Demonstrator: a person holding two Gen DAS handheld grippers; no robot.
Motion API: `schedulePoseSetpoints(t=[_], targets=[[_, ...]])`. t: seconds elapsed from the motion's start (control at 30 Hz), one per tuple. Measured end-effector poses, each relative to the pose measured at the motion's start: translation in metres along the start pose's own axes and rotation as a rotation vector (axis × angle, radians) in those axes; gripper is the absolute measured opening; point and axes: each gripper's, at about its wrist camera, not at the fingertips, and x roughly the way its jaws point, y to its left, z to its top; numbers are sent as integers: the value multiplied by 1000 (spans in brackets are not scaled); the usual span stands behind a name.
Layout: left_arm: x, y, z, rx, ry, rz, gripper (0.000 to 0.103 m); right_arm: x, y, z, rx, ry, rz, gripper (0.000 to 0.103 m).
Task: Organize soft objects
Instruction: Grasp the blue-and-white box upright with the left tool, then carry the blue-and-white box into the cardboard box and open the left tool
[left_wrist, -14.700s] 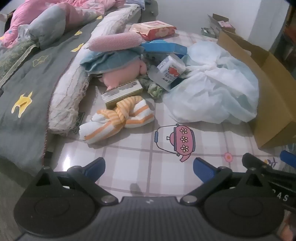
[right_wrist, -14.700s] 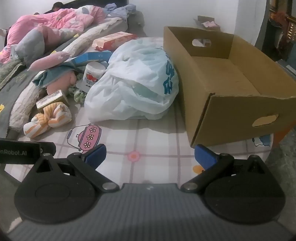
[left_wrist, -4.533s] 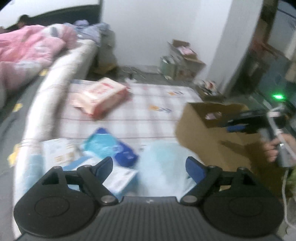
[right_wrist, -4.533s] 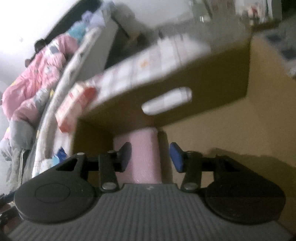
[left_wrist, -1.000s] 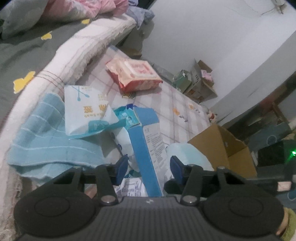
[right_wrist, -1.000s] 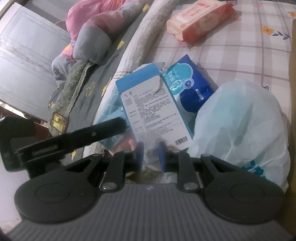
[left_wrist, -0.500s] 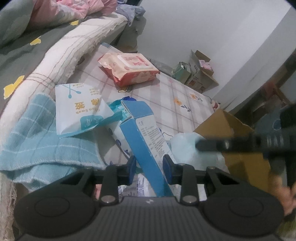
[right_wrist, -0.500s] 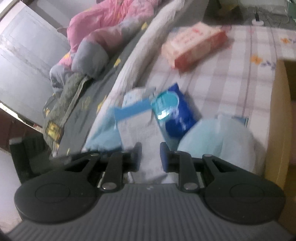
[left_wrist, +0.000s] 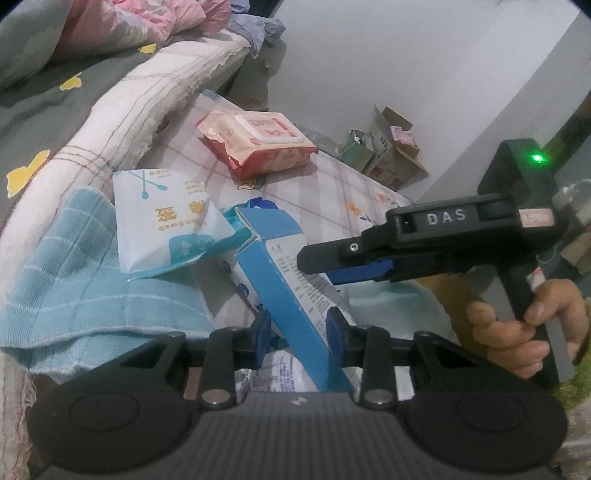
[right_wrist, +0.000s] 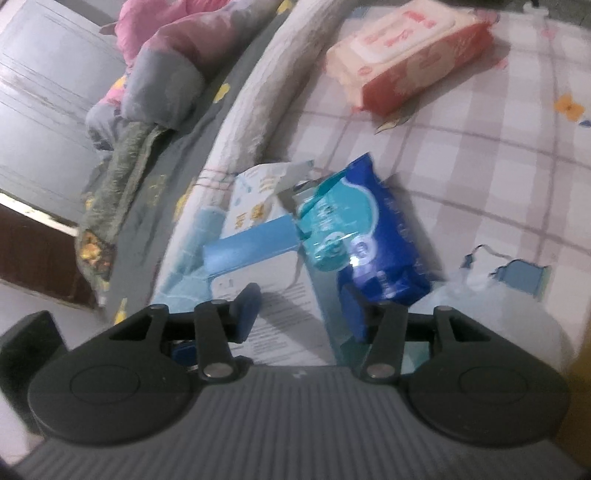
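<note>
A blue carton with a white printed face (left_wrist: 291, 295) stands tilted off the pile, and my left gripper (left_wrist: 300, 332) is shut on its lower end. My right gripper (left_wrist: 306, 260) reaches in from the right, just above the carton's printed face. In the right wrist view its jaws (right_wrist: 299, 314) are opening, with the carton's face (right_wrist: 280, 321) behind the gap and neither pad on it. A light blue towel (left_wrist: 74, 266) lies at the left under a white cotton-swab pack (left_wrist: 159, 221). A dark blue tissue pack (right_wrist: 369, 229) lies beside the carton.
A pink wet-wipes pack (left_wrist: 258, 144) lies further back on the checked mat (left_wrist: 332, 181). A pale plastic bag (right_wrist: 498, 314) sits at the right. Bedding and a rolled quilt (left_wrist: 140, 99) border the left. A person's hand (left_wrist: 517, 325) holds the right gripper's handle.
The right gripper has come in closer over the carton and its jaws have widened. The left gripper has closed on the carton and barely moved.
</note>
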Motion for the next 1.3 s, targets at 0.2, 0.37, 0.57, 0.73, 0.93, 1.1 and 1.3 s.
schedulePoseSetpoints(t=[0.2,0.37,0.57,0.73,0.93,1.1,1.3], targets=[[-4,3,-1,-10,-1,-12,34,-3,12,-6,-28,-20,-15,44],[-18,-5,1,6,-14,5,33,-23,25,-12,-41,-76,-20,38],[-47,-27,9,51,-62,0,33,-63,46,-25,-57,-165,-6,36],[-64,-69,20,152,-89,-31,33,-122,49,-43,-52,-280,-5,36],[-45,-140,33,275,-50,-134,33,-207,10,-75,35,-420,-55,36],[10,-196,35,332,80,-222,33,-257,-57,-106,181,-481,-116,36],[96,-254,25,396,257,-220,33,-274,-149,-131,356,-484,-139,36]])
